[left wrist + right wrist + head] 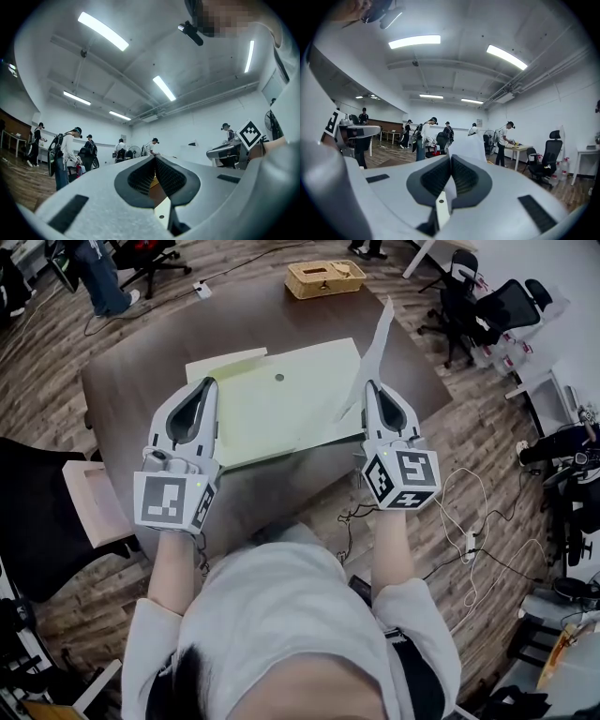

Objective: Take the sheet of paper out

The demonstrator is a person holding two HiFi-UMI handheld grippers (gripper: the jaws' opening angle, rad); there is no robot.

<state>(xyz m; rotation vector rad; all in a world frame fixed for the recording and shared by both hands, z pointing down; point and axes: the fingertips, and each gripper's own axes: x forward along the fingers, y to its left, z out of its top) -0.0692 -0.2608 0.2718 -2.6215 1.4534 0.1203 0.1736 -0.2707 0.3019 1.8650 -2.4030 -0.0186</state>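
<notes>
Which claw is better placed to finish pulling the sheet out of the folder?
Right. The right claw is shut on the white sheet of paper, one end lifted above the pale green folder. The left claw is shut, empty, over the folder's left side.

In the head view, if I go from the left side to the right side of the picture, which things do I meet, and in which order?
pale wooden seat → left gripper → pale green folder → right gripper, its jaws shut on the sheet of paper → black office chairs
</notes>
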